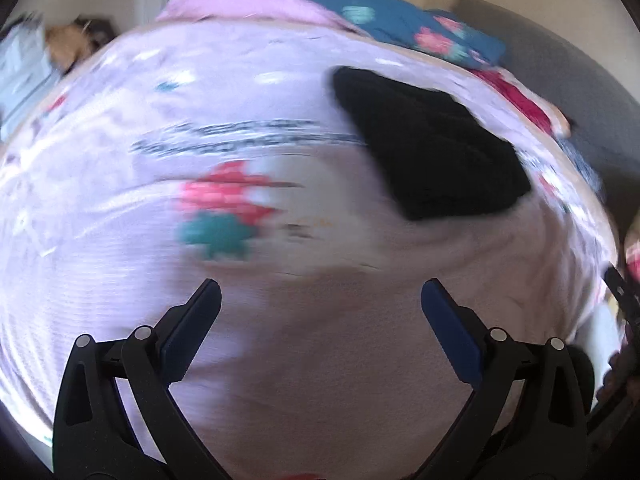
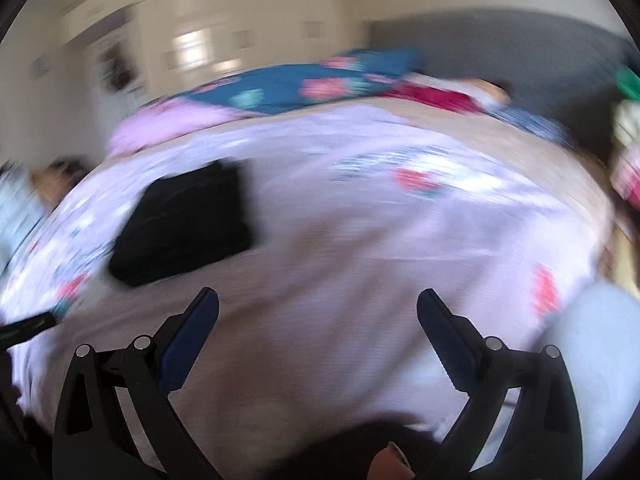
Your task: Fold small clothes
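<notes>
A folded black garment (image 1: 432, 144) lies on a pale lilac floral bedspread (image 1: 120, 208). In the left wrist view it sits ahead and to the right of my left gripper (image 1: 320, 292), which is open and empty above the spread. In the right wrist view the same black garment (image 2: 184, 224) lies ahead and to the left of my right gripper (image 2: 318, 300), also open and empty. Both views are blurred by motion.
A teal floral pillow (image 2: 296, 84) and a pink blanket (image 2: 168, 124) lie at the bed's far end by a grey headboard (image 2: 500, 44). A red cloth (image 2: 432, 96) lies beside them. More clothes (image 2: 628, 152) sit at the right edge. Wardrobe doors stand behind.
</notes>
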